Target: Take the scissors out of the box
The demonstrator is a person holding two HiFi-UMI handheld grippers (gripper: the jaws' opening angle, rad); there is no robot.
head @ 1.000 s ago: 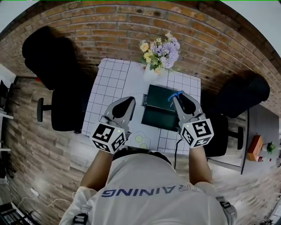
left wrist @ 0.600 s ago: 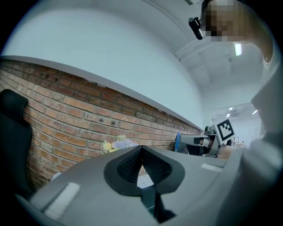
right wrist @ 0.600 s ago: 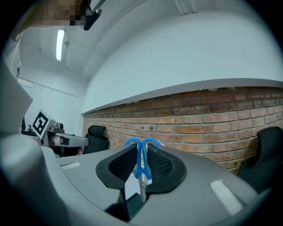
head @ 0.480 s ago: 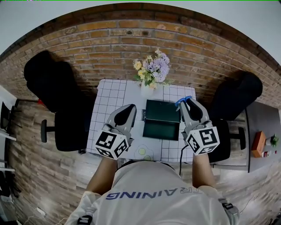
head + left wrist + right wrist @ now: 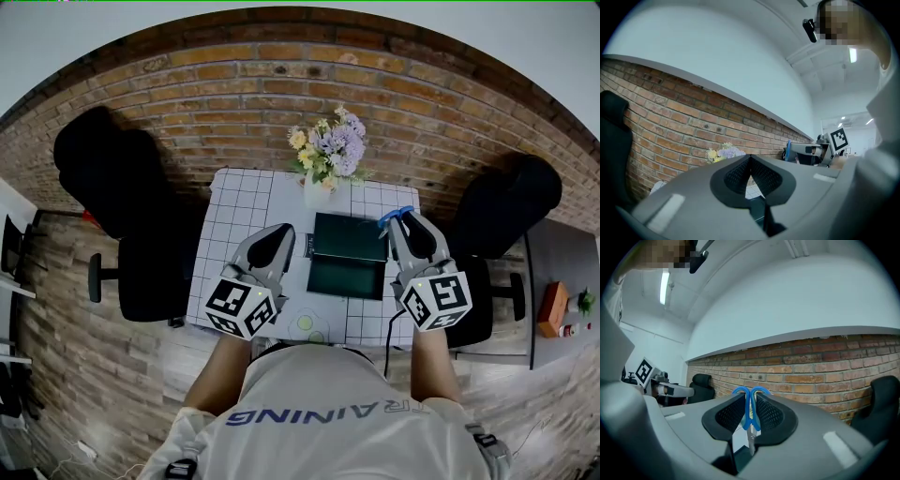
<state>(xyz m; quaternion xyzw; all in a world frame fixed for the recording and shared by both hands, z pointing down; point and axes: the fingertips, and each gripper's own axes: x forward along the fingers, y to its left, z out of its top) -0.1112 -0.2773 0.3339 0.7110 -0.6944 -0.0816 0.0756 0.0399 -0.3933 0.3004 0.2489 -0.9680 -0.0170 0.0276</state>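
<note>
scissors (image 5: 748,412) pinched by the blue handles in your right tool (image 5: 751,397), blades hanging down, clear of the box (image 5: 345,277) by its far right corner. box open on the worktop (image 5: 246,202). your left tool (image 5: 750,159) pressed together, empty, left of the box. flowers (image 5: 328,150) behind.
</note>
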